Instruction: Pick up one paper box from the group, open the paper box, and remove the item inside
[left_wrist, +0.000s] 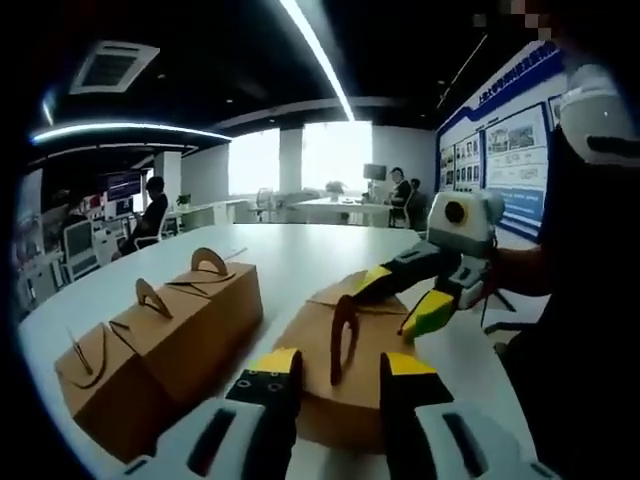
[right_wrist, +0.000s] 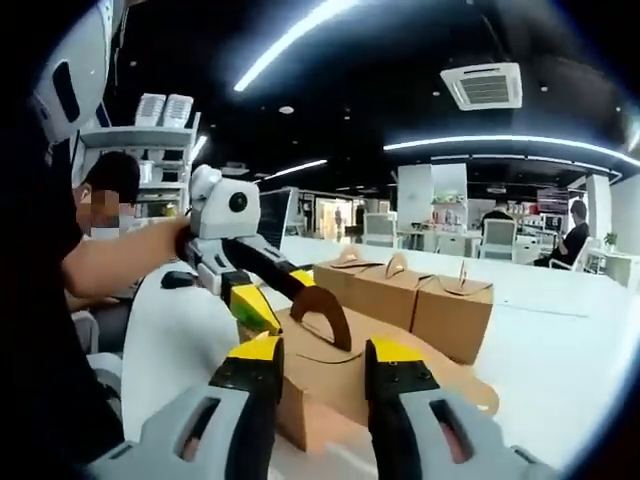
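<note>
A brown paper box (left_wrist: 345, 370) with an arched handle sits on a white table (left_wrist: 300, 255), just beside a row of three more boxes (left_wrist: 160, 335), with bare tabletop stretching beyond. In the left gripper view, the left gripper (left_wrist: 338, 375) stands spread around the handle, while the right gripper (left_wrist: 400, 300) reaches over the lid, gripping nothing. The right gripper view adds a person's forearm (right_wrist: 125, 255) and office desks (right_wrist: 470, 240) behind.

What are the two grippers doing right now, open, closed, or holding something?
Left gripper: open, jaws on either side of the paper box's upright handle, not clamped.
Right gripper: open, at the same box, gripping nothing.
</note>
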